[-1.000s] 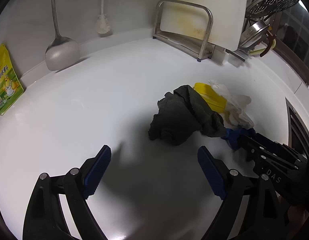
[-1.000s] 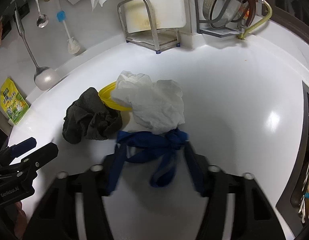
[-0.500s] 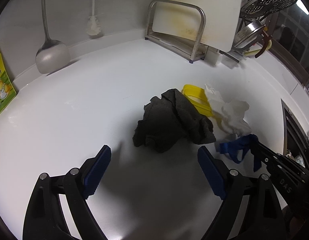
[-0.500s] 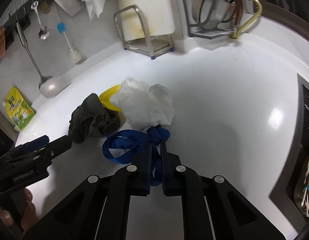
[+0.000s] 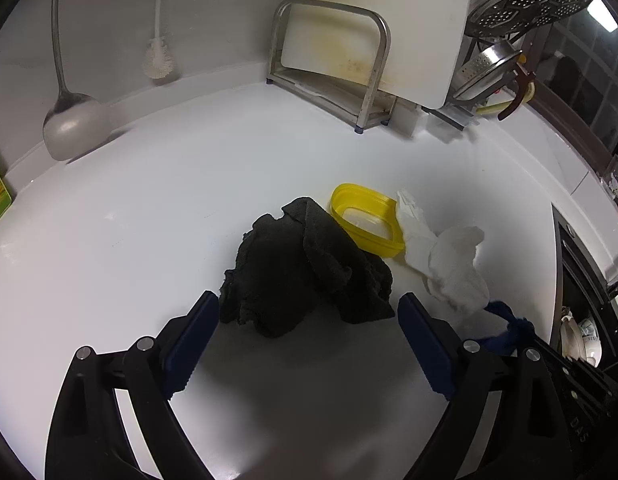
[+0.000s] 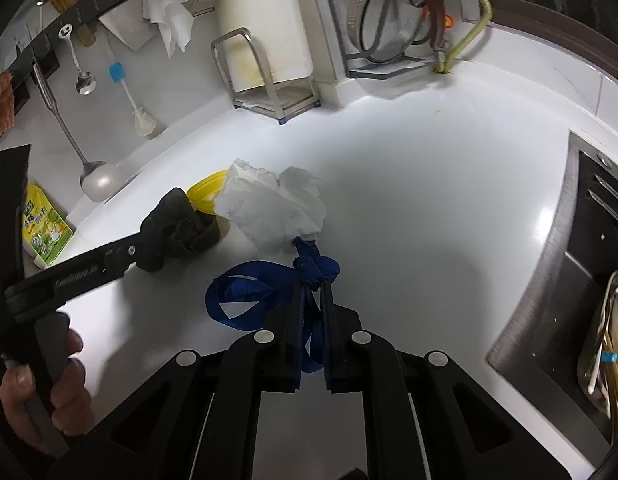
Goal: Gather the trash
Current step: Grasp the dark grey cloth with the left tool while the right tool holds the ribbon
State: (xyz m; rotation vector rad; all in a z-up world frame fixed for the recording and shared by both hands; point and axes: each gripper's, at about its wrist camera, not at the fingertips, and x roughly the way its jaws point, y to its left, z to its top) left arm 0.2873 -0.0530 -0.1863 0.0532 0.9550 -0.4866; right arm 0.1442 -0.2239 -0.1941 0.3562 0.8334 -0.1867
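My right gripper (image 6: 309, 312) had its jaws closed on the blue ribbon (image 6: 245, 300), near the white tissue (image 6: 273, 208) at 12 o'clock. My left gripper (image 5: 309, 340) was wide open and empty, around the dark cloth (image 5: 301, 268) on the tabletop (image 5: 149, 220); the yellow lid (image 5: 365, 220) lay beyond it at 1 o'clock.

A crumpled dark grey cloth (image 5: 305, 264) lies heaped on the white counter, touching a shallow yellow plastic tub (image 5: 365, 220). Beside them sits a wad of white tissue (image 6: 273, 208), with a knotted blue ribbon (image 6: 269, 292) looped just in front.
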